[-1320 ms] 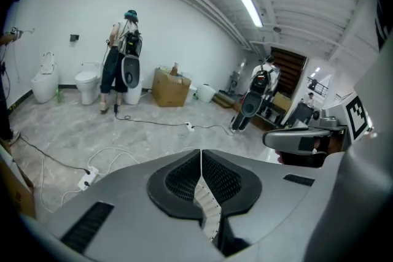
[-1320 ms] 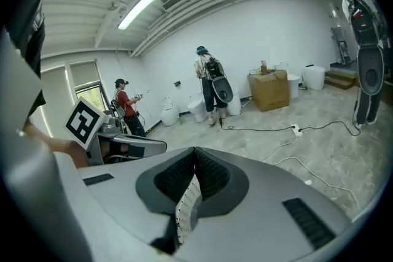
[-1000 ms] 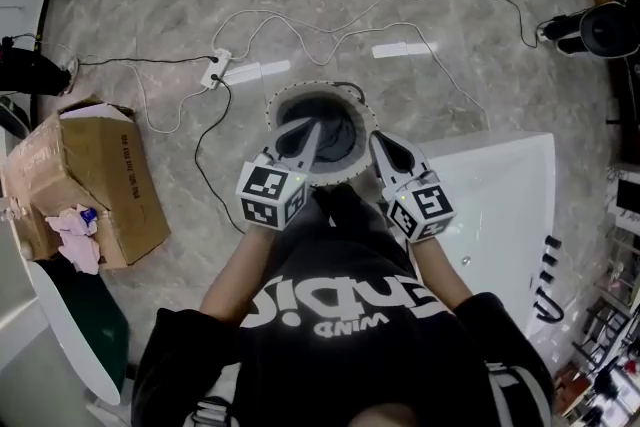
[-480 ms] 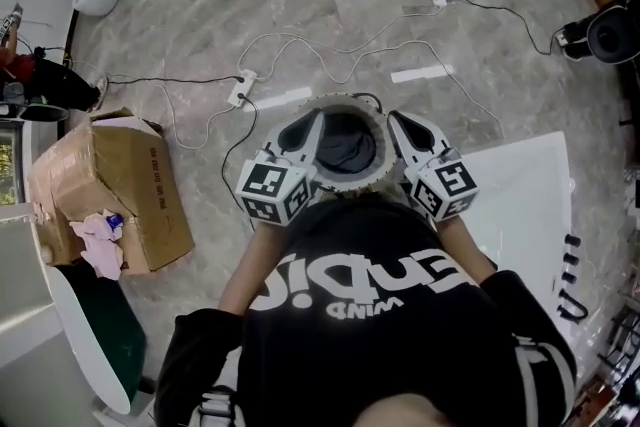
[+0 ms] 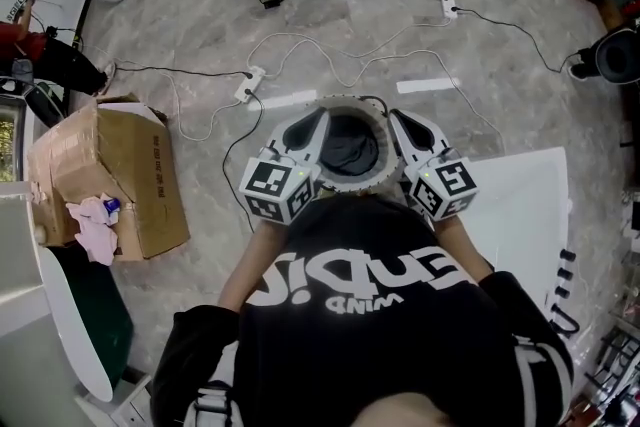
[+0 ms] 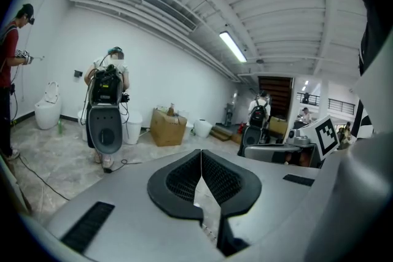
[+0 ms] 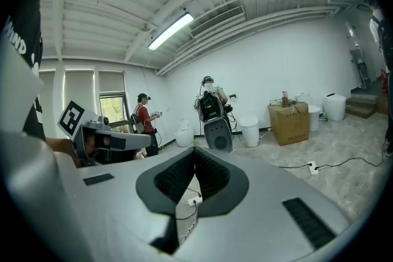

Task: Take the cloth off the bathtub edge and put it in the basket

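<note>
Cloth [image 5: 350, 147], dark grey and crumpled, is sitting inside the round white-rimmed basket [image 5: 338, 102] on the grey marble floor [image 5: 480, 45], clear of the white bathtub [image 5: 520, 205] at right. Left gripper [image 5: 318, 118] and right gripper [image 5: 394, 118] are both clenched on nothing, hanging either side of the basket. Versus a second ago, both are rising and spreading off the opening; the left one was pointing into it. Reading that as drop done, cloth delivered, hands backing out. Brown cardboard box [image 5: 120, 180] is staying put at left.
</note>
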Demonstrator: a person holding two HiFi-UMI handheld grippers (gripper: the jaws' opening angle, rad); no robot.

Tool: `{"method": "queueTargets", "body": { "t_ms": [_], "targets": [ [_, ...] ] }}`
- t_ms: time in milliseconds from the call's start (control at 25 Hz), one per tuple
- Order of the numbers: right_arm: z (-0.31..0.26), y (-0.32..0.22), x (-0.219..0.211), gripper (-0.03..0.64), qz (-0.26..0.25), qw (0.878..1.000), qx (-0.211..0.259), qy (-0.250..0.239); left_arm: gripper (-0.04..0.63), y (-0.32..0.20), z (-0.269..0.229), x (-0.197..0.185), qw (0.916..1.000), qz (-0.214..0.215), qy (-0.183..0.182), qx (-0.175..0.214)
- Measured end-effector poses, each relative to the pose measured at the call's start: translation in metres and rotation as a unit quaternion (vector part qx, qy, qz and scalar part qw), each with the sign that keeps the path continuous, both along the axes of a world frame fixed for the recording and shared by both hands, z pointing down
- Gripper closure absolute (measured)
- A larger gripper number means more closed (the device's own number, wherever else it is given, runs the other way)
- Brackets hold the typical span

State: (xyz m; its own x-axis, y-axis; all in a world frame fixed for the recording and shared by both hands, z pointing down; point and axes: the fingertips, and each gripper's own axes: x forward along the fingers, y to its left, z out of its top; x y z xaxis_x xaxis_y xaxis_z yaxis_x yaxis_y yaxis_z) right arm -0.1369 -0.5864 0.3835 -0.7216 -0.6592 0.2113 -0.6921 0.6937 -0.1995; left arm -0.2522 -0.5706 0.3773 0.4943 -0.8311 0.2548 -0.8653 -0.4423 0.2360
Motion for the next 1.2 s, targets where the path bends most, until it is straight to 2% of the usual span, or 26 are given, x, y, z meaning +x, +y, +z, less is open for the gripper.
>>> {"method": "queueTargets", "body": {
  "t_ms": [400,1200],
  "targets": [
    [-0.007,0.008,-0.005,0.603,-0.017,1.0,0.016,-0.009,0.578,0.008,0.003,-0.002,0.9999,-0.009,0.003,-0.005],
    [-0.006,0.013,0.001,0.603,-0.014,1.0,0.008,-0.008,0.578,0.011,0.003,0.001,0.9998,-0.013,0.011,-0.007]
  ]
}}
